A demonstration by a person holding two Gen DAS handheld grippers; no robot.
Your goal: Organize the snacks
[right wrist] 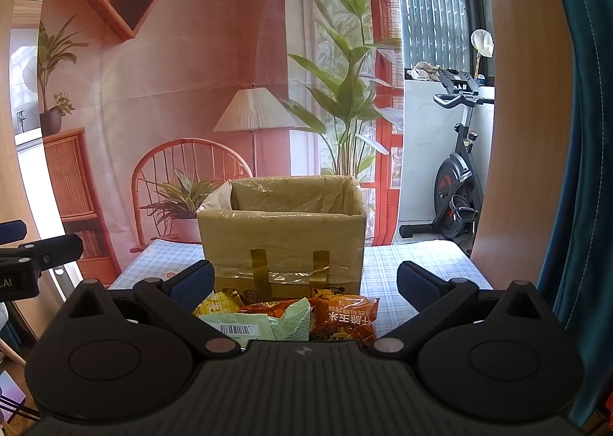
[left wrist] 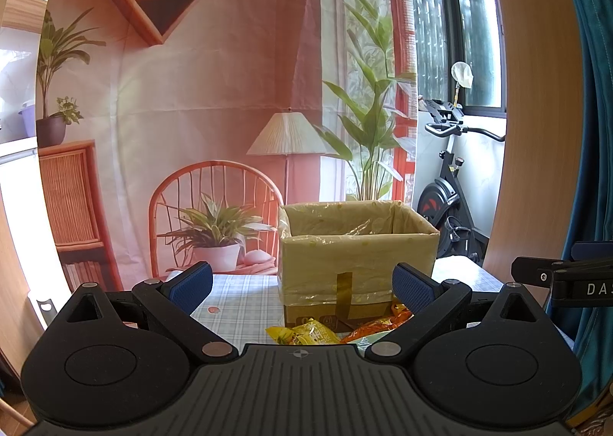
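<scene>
Both jaws stand wide apart and empty: the left gripper point(left wrist: 302, 284) and the right gripper point(right wrist: 304, 282) each face the open brown cardboard box lined with clear plastic film point(right wrist: 283, 240) at 12 o'clock on the blue-checked surface point(right wrist: 406, 263). Just before the box, at 6 o'clock from it, lie a yellow snack packet point(right wrist: 214, 305), a pale green packet with a barcode point(right wrist: 260, 327) and an orange-red packet point(right wrist: 345, 317), bunched together and touching.
</scene>
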